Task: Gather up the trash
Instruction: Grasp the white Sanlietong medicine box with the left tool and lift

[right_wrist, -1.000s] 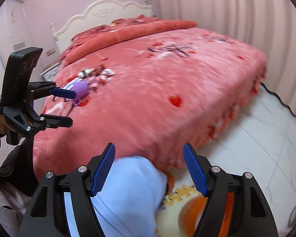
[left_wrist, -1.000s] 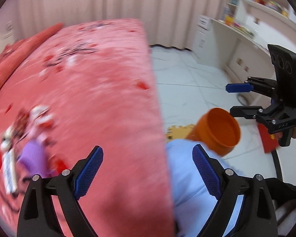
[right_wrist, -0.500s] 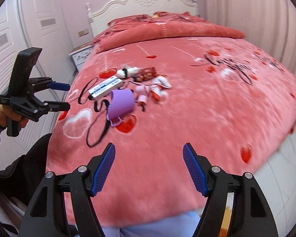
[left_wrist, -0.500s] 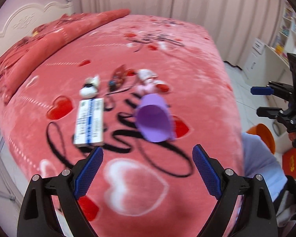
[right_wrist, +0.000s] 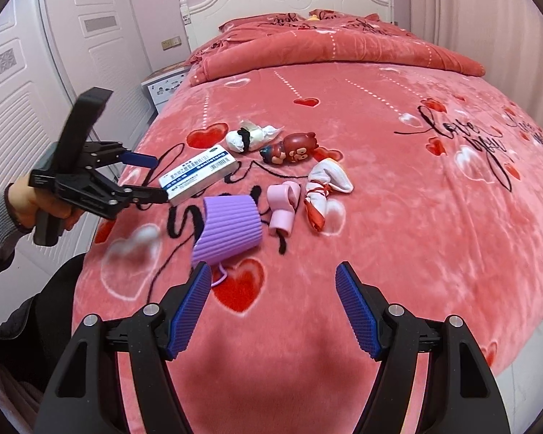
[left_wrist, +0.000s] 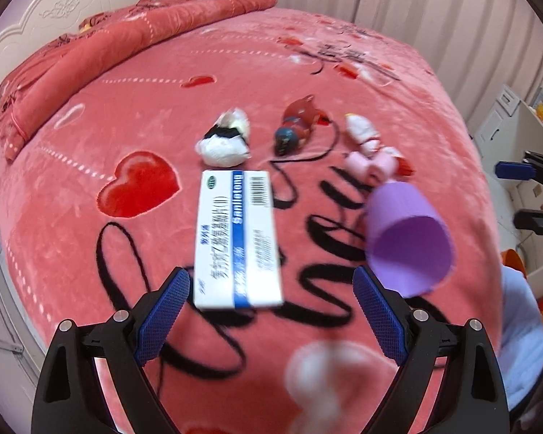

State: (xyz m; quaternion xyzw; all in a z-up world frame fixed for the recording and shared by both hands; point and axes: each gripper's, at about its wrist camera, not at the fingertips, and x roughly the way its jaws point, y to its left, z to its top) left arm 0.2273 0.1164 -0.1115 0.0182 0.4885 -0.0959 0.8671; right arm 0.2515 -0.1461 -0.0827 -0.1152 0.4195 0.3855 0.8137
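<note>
Right wrist view: nothing is yet collected; around the purple cup on the bed the medicine box, toy and seemingly wrappers remain, both grippers' jaws held apart, empty.

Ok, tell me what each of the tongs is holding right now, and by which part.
Nothing is held. The left tongs stand open just short of the white medicine box; the right tongs stand open near the purple cup, not touching it.
</note>
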